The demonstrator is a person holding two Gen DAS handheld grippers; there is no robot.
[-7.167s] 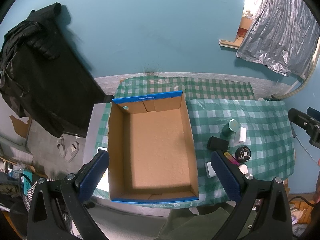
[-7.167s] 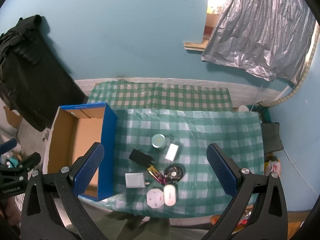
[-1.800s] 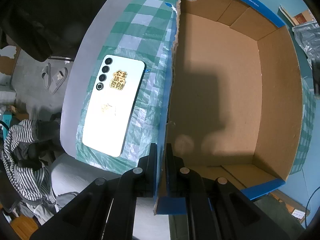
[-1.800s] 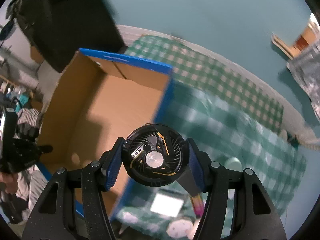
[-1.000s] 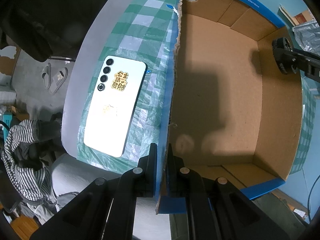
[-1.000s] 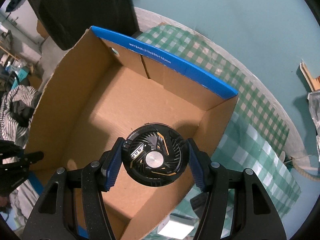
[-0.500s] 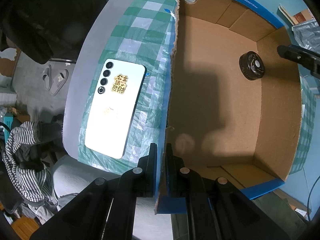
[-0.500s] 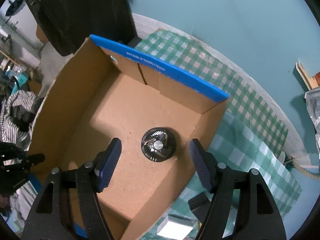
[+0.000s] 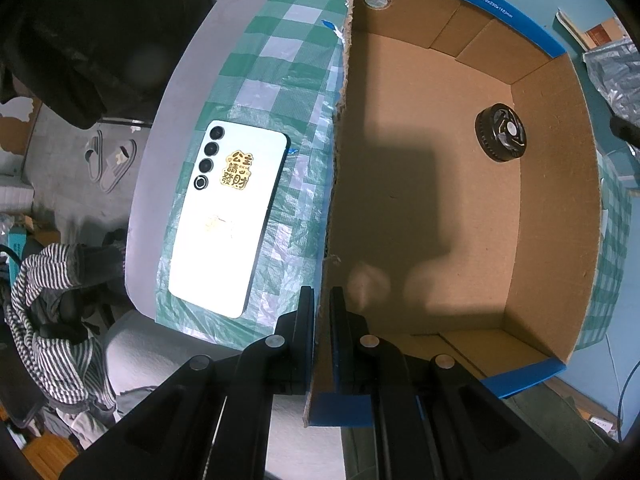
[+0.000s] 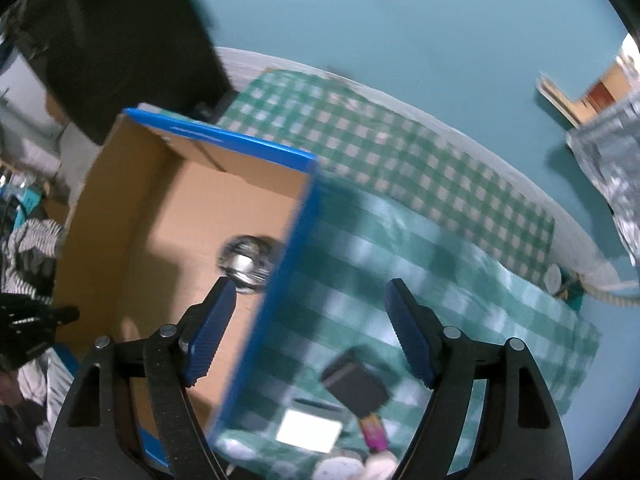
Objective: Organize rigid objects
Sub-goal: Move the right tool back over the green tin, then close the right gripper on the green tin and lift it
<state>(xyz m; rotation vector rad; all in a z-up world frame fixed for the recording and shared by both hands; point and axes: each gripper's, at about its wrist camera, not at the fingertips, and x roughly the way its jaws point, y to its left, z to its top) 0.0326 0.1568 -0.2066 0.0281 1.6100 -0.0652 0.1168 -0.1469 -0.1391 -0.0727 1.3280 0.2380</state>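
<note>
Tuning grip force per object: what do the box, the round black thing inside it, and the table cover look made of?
Open brown box with blue outer faces: corrugated cardboard, matte; raw torn edge shows.
Round black finned disc with silver hub: probably moulded plastic with a metal-looking centre; semi-gloss.
Green-and-white checked table cover: likely thin plastic sheet; shiny, wrinkled highlights.

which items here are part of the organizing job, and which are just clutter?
Job:
cardboard box, left gripper clamped on its wall
round black fan, lying in the box
black block and white block on the checked cloth
right gripper, open and empty, jaws just opening

Clutter:
phone
striped garment
sandals
</note>
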